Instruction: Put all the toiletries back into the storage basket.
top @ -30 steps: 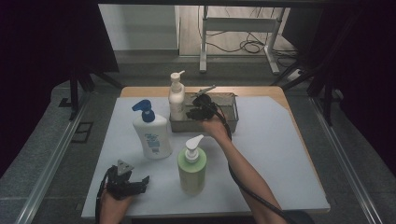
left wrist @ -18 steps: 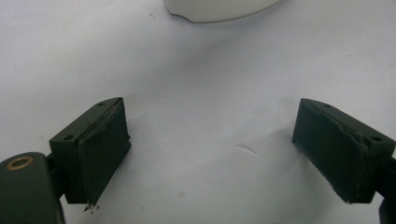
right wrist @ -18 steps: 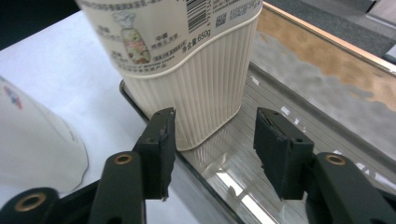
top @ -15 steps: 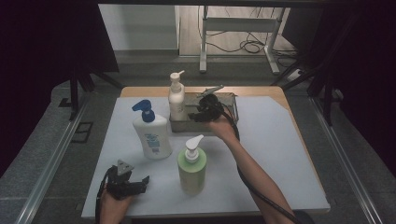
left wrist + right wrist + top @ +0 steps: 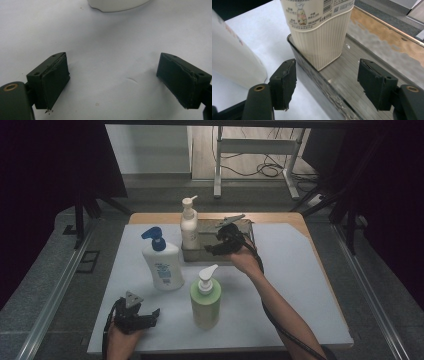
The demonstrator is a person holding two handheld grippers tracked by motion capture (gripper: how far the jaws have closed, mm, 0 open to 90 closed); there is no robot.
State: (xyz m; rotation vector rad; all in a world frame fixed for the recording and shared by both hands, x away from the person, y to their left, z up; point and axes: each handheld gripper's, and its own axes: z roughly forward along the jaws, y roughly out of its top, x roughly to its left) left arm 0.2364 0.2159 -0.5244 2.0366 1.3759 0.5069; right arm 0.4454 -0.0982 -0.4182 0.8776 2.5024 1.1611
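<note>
Cream pump bottle (image 5: 319, 30) stands in metal tray (image 5: 352, 82): rigid, smooth, top-heavy; grasp ribbed lower body. Right gripper (image 5: 327, 85) just opening, empty; left gripper (image 5: 113, 82) apart, empty.

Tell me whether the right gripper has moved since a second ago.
Yes. The right gripper, jaws just opening, backed slightly from the cream bottle in the metal tray.

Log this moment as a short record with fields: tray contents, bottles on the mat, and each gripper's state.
tray: holds the cream pump bottle, upright at its left end
on the mat: blue-capped white bottle; green pump bottle
right gripper: open, jaws just been opening, astride the tray's near wall, off the cream bottle
left gripper: open, nothing between the jaws, over the mat
</note>
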